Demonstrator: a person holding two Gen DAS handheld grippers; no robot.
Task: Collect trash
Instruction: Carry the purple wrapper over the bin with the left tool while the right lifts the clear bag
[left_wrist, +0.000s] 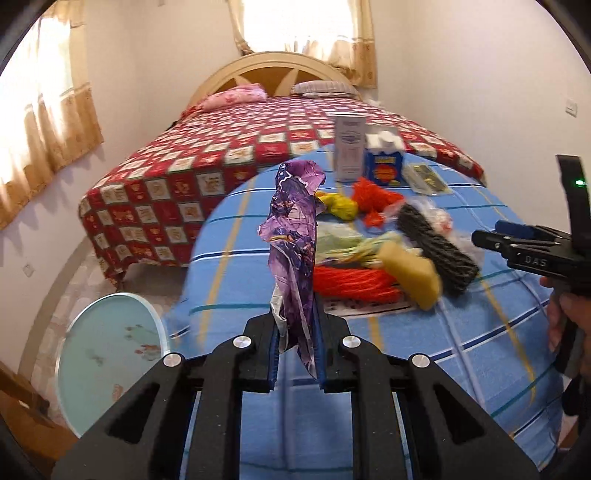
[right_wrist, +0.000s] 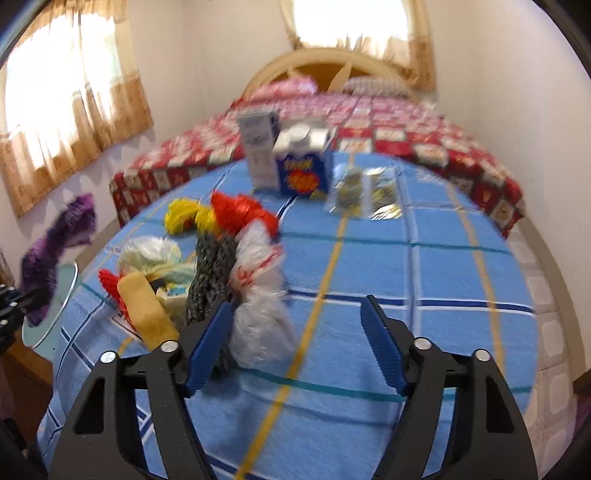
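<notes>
The left claw (left_wrist: 297, 354) is clamped on one crinkled purple foil wrapper (left_wrist: 293, 240), held upright above the blue checked cloth of the counter (left_wrist: 461, 362). The right claw (right_wrist: 295, 350) points downward, its blades apart beside one clear crumpled plastic bag (right_wrist: 258, 295). Farther off stand two cartons: a white one (right_wrist: 260, 147) and a blue one (right_wrist: 304, 173). Only the left view shows the round glass tabletop (left_wrist: 107, 354) and the hand (left_wrist: 567, 321) on the right claw's handle.
</notes>
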